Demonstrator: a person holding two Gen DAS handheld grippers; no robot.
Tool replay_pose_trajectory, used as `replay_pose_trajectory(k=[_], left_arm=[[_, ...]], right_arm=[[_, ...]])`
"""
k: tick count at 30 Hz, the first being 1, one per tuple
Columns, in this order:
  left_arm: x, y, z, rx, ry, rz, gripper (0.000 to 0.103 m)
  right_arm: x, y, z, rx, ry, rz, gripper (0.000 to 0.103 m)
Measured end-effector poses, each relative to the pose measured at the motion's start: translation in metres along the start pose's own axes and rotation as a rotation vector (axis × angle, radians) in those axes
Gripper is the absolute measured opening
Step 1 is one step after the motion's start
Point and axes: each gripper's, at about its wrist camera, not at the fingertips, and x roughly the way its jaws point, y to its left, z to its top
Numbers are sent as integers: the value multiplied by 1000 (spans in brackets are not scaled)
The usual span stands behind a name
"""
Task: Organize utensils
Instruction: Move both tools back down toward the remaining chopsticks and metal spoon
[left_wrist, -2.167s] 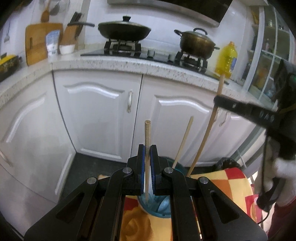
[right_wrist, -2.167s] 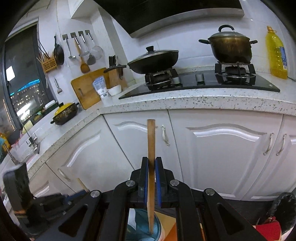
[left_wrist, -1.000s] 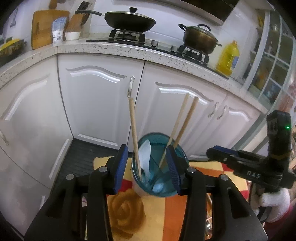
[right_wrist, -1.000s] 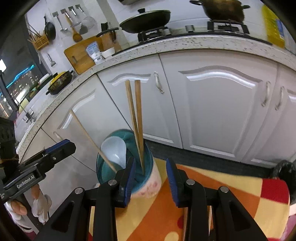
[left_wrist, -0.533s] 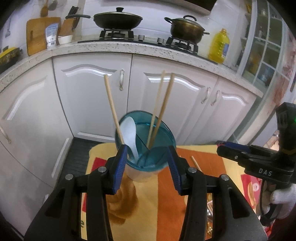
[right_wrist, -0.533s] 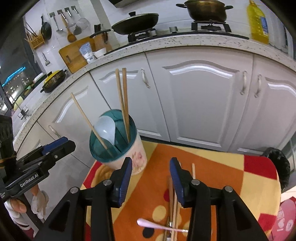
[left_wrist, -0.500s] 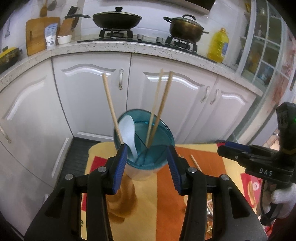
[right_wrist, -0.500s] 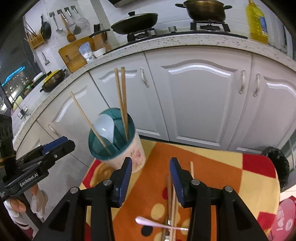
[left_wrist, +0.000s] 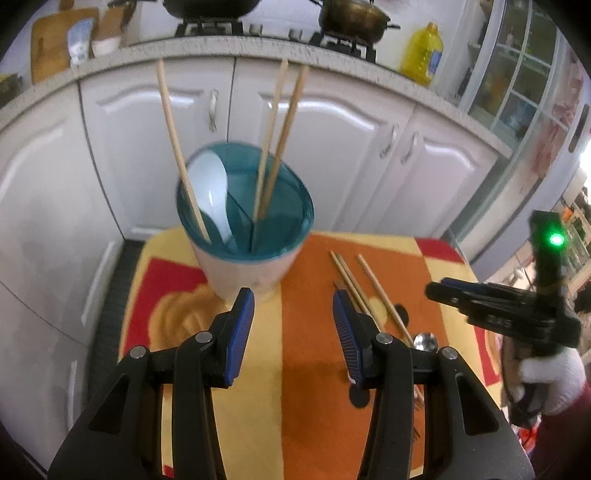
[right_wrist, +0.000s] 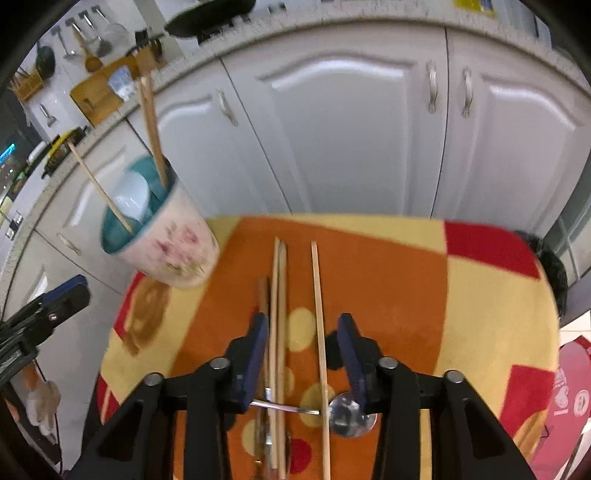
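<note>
A teal-lined floral holder (left_wrist: 247, 236) stands on the orange and yellow cloth (left_wrist: 314, 369) and holds three wooden chopsticks (left_wrist: 280, 136) and a white spoon (left_wrist: 212, 192). It also shows in the right wrist view (right_wrist: 162, 236). Loose chopsticks (right_wrist: 280, 314) and a metal spoon (right_wrist: 347, 411) lie on the cloth. My left gripper (left_wrist: 293, 325) is open and empty, just in front of the holder. My right gripper (right_wrist: 303, 343) is open and empty, low over the loose chopsticks, and shows in the left wrist view (left_wrist: 480, 299).
White cabinet doors (left_wrist: 332, 140) stand behind the small table. A countertop (left_wrist: 258, 48) above carries a stove with pots and a yellow oil bottle (left_wrist: 423, 55). A dark bin (right_wrist: 550, 277) sits at the table's right.
Both grippers let go of their chopsticks, which now stand in the holder, opened and pulled back. The right gripper has dropped low over the loose chopsticks on the cloth.
</note>
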Motion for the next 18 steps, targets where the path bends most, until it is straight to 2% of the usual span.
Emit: replay_pose_trajectory(k=[4, 8, 14, 18], left_arm=[[12, -4, -8, 2, 39, -8, 44], [24, -7, -13, 5, 72, -18, 43], [49, -19, -15, 7, 127, -44, 43], [71, -27, -13, -19, 174, -86, 43]], right_arm=[[30, 2, 0, -19, 59, -6, 31], [39, 12, 4, -50, 63, 26, 31], [56, 5, 15, -37, 54, -59, 31], [74, -2, 24, -36, 89, -70, 31]])
